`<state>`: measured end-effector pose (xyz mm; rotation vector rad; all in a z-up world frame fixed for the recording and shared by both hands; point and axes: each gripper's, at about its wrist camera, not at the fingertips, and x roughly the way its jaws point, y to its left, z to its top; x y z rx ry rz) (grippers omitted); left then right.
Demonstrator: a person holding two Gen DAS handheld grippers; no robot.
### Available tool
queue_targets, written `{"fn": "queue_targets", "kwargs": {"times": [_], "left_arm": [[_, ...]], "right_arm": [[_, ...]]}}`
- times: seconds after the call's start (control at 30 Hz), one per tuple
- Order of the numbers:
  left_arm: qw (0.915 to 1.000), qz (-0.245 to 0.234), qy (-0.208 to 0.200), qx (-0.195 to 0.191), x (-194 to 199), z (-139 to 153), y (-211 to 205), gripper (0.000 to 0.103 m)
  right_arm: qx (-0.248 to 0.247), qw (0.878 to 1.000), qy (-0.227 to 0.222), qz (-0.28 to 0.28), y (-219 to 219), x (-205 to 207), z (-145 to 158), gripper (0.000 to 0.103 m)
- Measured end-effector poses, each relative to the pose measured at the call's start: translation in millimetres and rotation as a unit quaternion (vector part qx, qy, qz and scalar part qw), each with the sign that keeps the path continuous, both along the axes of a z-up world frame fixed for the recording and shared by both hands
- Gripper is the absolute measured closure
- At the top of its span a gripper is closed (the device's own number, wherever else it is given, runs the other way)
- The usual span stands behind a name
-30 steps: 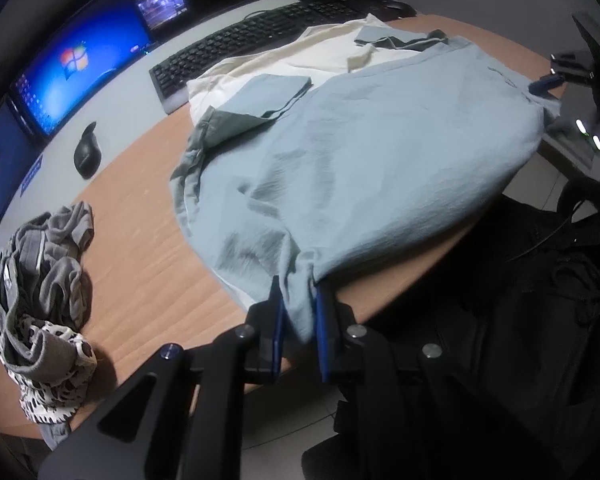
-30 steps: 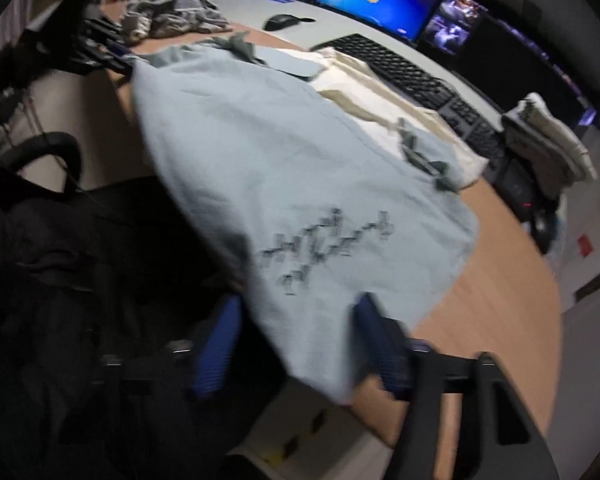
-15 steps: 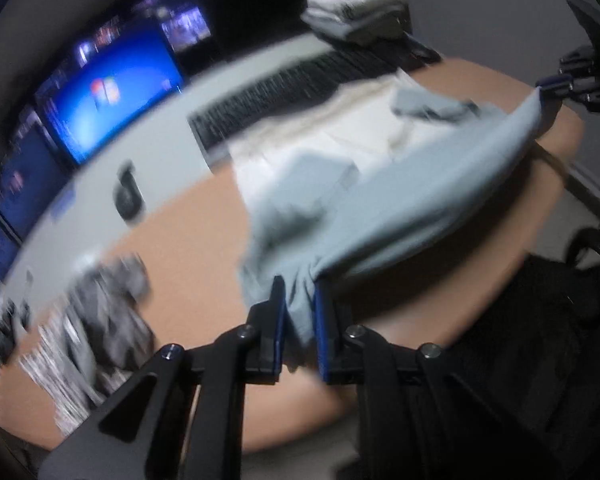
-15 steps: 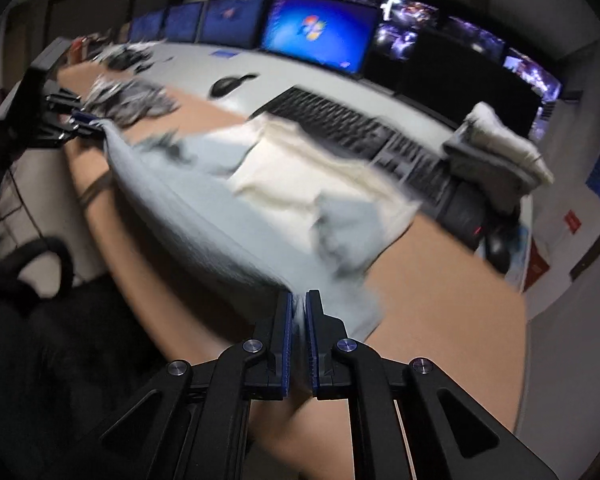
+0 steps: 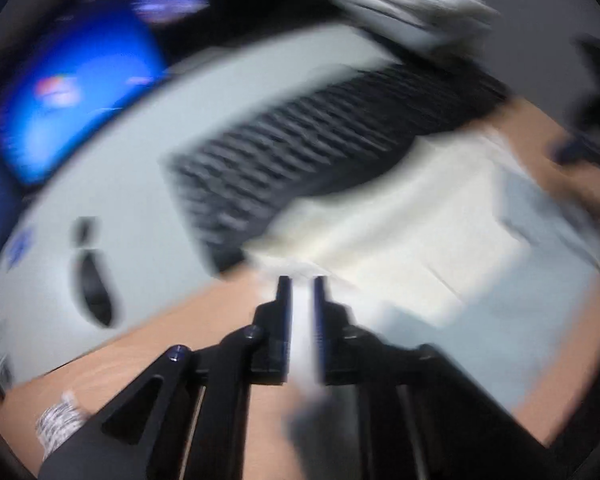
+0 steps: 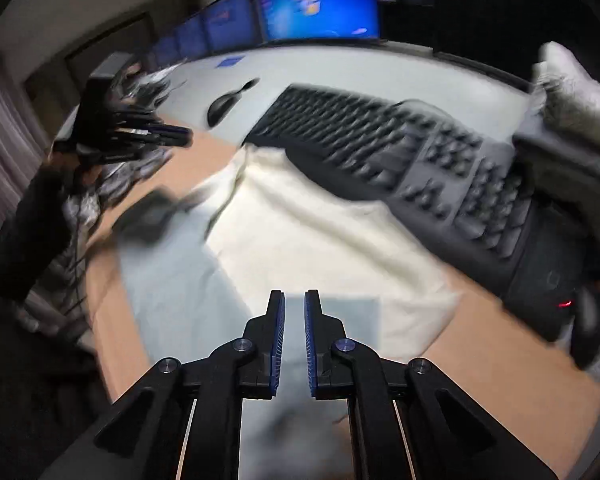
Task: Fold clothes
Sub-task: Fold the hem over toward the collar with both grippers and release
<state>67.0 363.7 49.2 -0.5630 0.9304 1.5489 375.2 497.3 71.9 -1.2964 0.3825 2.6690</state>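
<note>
Wooden table [image 6: 500, 344] in a monitor-lined room, and the black keyboard [image 6: 400, 160] is our landmark; a lit blue monitor [image 6: 320, 0] glows beyond it, a mouse [image 6: 224, 106] sits to its left; the pale blue shirt [image 6: 172, 280] lies over a cream garment [image 6: 300, 248] just in front of the keyboard. Left gripper [image 5: 299, 284], badly blurred, jaws just been opening, a narrow gap with pale cloth in it; gripped or not, I cannot tell. Right gripper [image 6: 294, 298], jaws a narrow gap apart over the shirt; whether they pinch it I cannot tell. Only the right view shows folded clothes [image 6: 572, 92] sharply at the keyboard's far right end, and the other gripper left of it.
</note>
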Motion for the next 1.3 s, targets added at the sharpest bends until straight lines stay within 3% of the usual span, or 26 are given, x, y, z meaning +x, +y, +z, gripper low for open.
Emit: {"fn": "queue_targets", "kwargs": {"times": [0.03,0.07,0.13,0.2,0.27,0.3,0.37,0.5,0.6,0.67,0.7,0.73,0.77,0.9,1.1,1.3], "left_arm": [[0.9998,-0.015,0.008,-0.011,4,-10,-11,0.05],[0.9996,-0.015,0.012,-0.022,2,-19,-21,0.029],[0.999,-0.001,0.0,-0.044,-8,-34,-37,0.028],[0.9981,0.017,-0.013,-0.058,-18,-47,-52,0.028],[0.9959,0.035,-0.067,-0.051,-32,-47,-65,0.028],[0.9931,0.043,-0.099,-0.047,-40,-47,-73,0.028],[0.985,0.052,-0.158,-0.047,-52,-51,-78,0.027],[0.9763,0.06,-0.203,-0.045,-51,-63,-71,0.029],[0.9702,0.054,-0.233,-0.037,-44,-67,-65,0.042],[0.9718,0.051,-0.228,-0.033,-39,-69,-62,0.072],[0.9728,0.054,-0.223,-0.029,-38,-69,-62,0.071],[0.9737,0.057,-0.22,-0.022,-37,-67,-63,0.075],[0.9742,0.058,-0.218,-0.013,-36,-66,-66,0.082],[0.9726,0.07,-0.221,0.021,-34,-56,-79,0.09],[0.9758,0.042,-0.198,0.082,-20,-19,-84,0.092],[0.9786,0.042,-0.166,0.115,-46,10,-26,0.092]], "right_arm": [[-0.005,1.0,-0.016,-0.003,-2,2,-10,0.086],[-0.013,0.999,-0.031,-0.003,-5,5,-20,0.071],[-0.03,0.998,-0.044,-0.012,-3,19,-38,0.054],[-0.033,0.997,-0.052,-0.049,5,33,-48,0.053],[-0.057,0.994,-0.031,-0.084,13,50,-50,0.053],[-0.087,0.992,-0.006,-0.089,17,60,-51,0.05],[-0.135,0.986,0.025,-0.099,23,74,-56,0.035],[-0.164,0.978,0.052,-0.12,20,87,-71,0.031],[-0.169,0.976,0.065,-0.122,8,89,-73,0.031],[-0.153,0.979,0.059,-0.121,-1,87,-72,0.033],[-0.149,0.98,0.055,-0.117,-6,86,-71,0.049],[-0.155,0.981,0.051,-0.104,-9,84,-71,0.079],[-0.151,0.983,0.048,-0.096,-14,81,-70,0.082],[-0.09,0.99,0.047,-0.096,-29,76,-57,0.085],[0.003,0.99,0.105,-0.095,-44,72,-5,0.086],[0.064,0.985,0.112,-0.117,2,40,24,0.086]]}}
